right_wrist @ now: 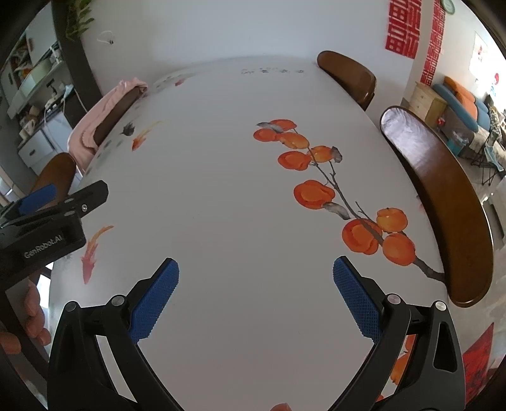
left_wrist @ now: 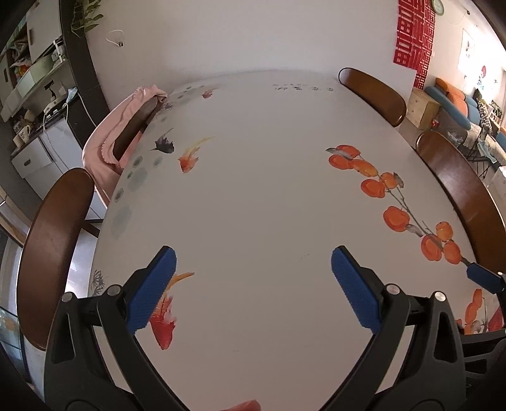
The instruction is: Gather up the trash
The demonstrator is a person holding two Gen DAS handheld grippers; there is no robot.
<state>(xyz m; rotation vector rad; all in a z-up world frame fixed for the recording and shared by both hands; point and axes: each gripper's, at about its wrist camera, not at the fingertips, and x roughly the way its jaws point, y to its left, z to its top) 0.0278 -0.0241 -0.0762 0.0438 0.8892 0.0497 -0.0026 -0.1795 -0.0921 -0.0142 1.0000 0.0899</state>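
**Both grippers spread wide above a painted tabletop; no trash identified**

Left gripper [left_wrist: 253, 284]: fingers [left_wrist: 151, 291] wide apart, blue ribbed pads facing each other, nothing between them. White table [left_wrist: 253, 196] surface lies beyond and beneath the fingertips. A painted red fish [left_wrist: 163, 319] sits partly under the left-hand finger. A painted branch of orange fruit [left_wrist: 395, 218] runs ahead of and outboard of the right-hand finger.

Right gripper [right_wrist: 256, 294]: fingers [right_wrist: 357, 300] likewise wide apart, gap bare, only tabletop showing between the pads. The same fruit branch lies ahead of and just outboard of the right-hand finger. The left gripper's black body intrudes from the left edge of the right wrist view, well outboard of the left-hand finger, with part of a hand [right_wrist: 34, 316] below it.

Surroundings: brown wooden chairs [right_wrist: 442, 196] stand along both sides of the table. A pink cloth [left_wrist: 110, 136] is draped over one chair back, far ahead and to the left of the left gripper's fingers. Red paper cut-outs [right_wrist: 401, 25] hang on the far wall.

Task item: no loose trash can be made out on the visible tabletop in either view; its location cannot be told. A reddish shape at the bottom edge of each view is cut off and unidentifiable.
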